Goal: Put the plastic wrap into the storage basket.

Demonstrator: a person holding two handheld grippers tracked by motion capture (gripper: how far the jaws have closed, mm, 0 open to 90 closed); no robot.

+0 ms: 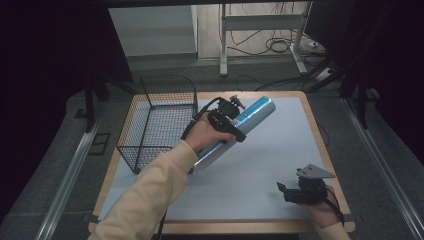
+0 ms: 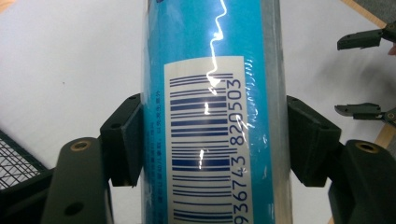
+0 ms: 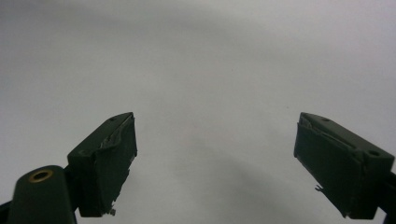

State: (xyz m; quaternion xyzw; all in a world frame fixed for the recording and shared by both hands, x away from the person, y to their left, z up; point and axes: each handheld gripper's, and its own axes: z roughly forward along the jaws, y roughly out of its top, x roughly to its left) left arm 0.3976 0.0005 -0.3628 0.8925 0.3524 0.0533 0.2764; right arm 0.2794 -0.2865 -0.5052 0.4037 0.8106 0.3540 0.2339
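Blue tube (image 1: 250,119) — glossy, cylindrical, film-wrapped

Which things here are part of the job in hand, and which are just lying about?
In the job:
- blue tube, clamped across its middle in the left gripper
- wire basket, beside the tube on the table

Not in play:
- right gripper, jaws apart and holding nothing, near the table's front right corner
- grey mat
- metal stand and cables on the floor beyond the table
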